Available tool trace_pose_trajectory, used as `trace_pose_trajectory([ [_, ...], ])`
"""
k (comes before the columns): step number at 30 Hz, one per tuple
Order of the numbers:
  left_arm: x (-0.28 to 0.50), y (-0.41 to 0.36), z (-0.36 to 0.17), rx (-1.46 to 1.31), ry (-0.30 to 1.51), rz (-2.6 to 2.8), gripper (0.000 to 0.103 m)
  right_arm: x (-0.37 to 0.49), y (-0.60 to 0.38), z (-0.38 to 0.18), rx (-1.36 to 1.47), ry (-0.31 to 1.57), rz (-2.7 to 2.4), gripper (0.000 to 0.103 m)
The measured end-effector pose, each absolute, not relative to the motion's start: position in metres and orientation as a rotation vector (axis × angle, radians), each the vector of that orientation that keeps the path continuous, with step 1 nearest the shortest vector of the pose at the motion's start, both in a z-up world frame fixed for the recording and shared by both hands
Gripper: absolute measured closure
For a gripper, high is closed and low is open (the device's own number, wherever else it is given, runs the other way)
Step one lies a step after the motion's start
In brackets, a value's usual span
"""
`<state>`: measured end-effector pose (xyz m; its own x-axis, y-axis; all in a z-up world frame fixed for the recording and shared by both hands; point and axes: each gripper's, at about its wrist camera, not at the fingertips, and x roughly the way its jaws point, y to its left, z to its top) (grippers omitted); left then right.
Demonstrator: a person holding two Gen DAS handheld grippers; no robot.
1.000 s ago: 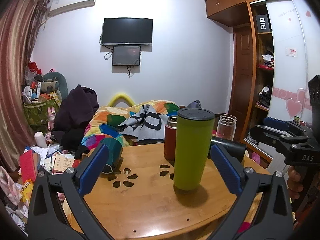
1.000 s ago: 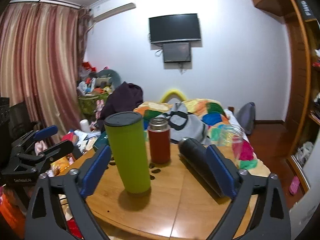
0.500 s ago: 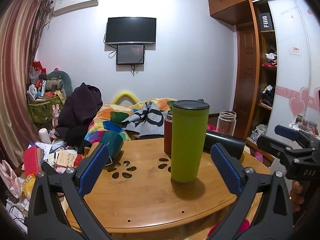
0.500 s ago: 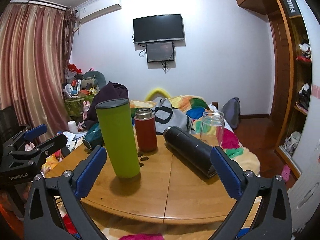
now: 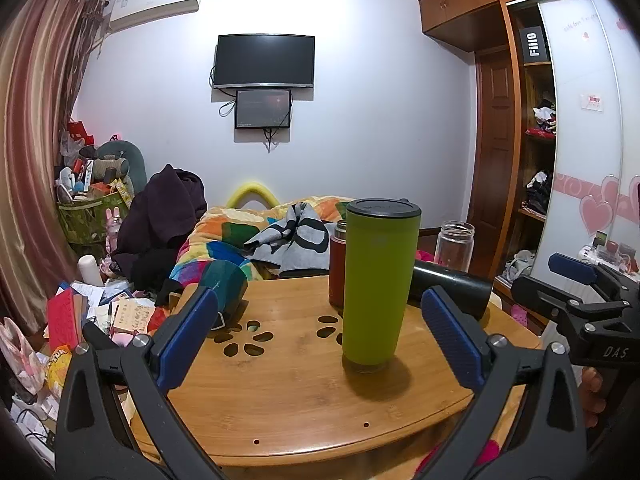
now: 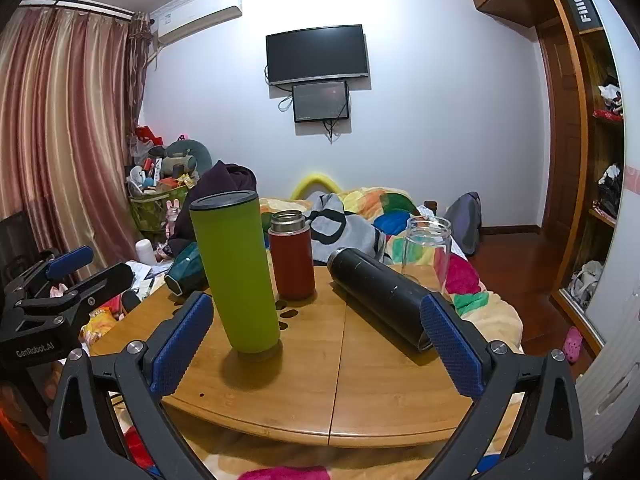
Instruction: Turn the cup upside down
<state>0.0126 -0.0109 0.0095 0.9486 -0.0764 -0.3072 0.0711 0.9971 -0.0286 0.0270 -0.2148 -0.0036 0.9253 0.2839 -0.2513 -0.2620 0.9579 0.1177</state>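
Green tumbler (image 5: 378,288) just in front of the red flask (image 5: 337,270) looks rigid, slick, top-heavy; grab mid-body. Left gripper (image 5: 320,338) and right gripper (image 6: 316,344) both gape wide, holding nothing.

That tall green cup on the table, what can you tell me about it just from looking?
The green cup is a tall, smooth, lime-colored tumbler with a matte finish, slightly narrower toward the bottom. A dark lid caps its top, and a thin brownish ring shows at its base. It stands upright on the wooden table, near the cut-out flower pattern, casting a shadow toward the camera. A red flask stands just behind it. Both grippers are open and short of it; nothing grips it.
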Motion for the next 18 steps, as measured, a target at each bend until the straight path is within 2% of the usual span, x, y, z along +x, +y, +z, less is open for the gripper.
trace_pose_trajectory([
  [18,0.0105,-0.0155,0.0098,-0.004,0.302,-0.074,0.0,0.0258,-0.2114,-0.0028,0.073,0.256,0.293,0.0],
])
